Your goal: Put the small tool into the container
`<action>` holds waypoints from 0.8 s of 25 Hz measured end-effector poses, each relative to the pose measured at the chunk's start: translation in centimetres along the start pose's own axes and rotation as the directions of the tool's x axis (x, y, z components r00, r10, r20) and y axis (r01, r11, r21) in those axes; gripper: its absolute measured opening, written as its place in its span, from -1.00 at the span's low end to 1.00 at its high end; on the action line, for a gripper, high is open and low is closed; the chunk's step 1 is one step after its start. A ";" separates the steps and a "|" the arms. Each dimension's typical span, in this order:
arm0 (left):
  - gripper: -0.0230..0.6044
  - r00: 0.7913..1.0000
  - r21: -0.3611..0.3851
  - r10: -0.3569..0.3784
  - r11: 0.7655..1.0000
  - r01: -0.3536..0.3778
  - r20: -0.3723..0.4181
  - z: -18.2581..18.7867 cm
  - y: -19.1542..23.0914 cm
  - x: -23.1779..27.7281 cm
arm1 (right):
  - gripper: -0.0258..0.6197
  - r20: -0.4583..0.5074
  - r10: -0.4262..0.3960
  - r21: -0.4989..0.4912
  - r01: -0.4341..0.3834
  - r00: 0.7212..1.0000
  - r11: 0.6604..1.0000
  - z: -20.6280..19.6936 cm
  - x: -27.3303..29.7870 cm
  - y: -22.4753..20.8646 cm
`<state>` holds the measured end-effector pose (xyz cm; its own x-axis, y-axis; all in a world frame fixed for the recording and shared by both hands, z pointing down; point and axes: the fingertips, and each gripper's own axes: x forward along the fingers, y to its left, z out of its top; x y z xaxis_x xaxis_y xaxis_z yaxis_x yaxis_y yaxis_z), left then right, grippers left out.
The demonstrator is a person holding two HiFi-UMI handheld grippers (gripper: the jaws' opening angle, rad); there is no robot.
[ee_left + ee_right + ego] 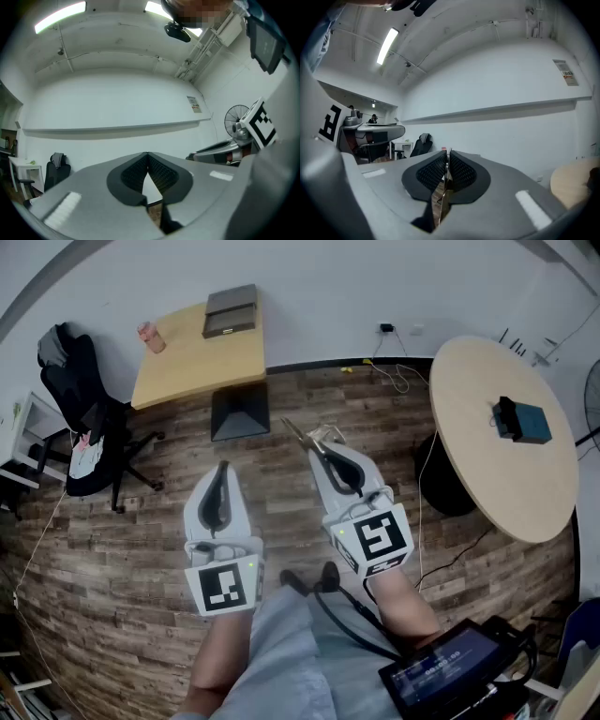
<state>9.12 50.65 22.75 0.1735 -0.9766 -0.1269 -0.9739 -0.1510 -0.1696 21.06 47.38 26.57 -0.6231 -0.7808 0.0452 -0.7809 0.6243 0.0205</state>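
Left gripper: jaws together, nothing between them, well left of the round table. Right gripper: clamped on the small tool, a thin metal piece, nearer the table but clear of it. Container sits on the table. Judged: tool in hand; carrying it over and dropping it in remain.

Open wood floor lay ahead of left gripper and right gripper, nothing standing between them and the wall. The small tool stuck out past the right gripper's tips. Right side: round table, top bare all round the container, near edge free; dark pedestal and loose cables below. Far left: desk on black base, office chair beside it, well apart from both.
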 end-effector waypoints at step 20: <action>-0.90 0.998 -0.006 0.055 0.998 -0.055 -0.041 -1.6 -3.3 1.9 | -0.85 -0.007 0.040 0.035 -0.040 0.999 0.999 -1.7 -0.8 -5.1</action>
<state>12.41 49.03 24.62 0.1135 -0.9889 -0.0956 -0.9829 -0.0978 -0.1561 25.60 44.89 28.15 -0.6536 -0.7550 0.0533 -0.7566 0.6537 -0.0167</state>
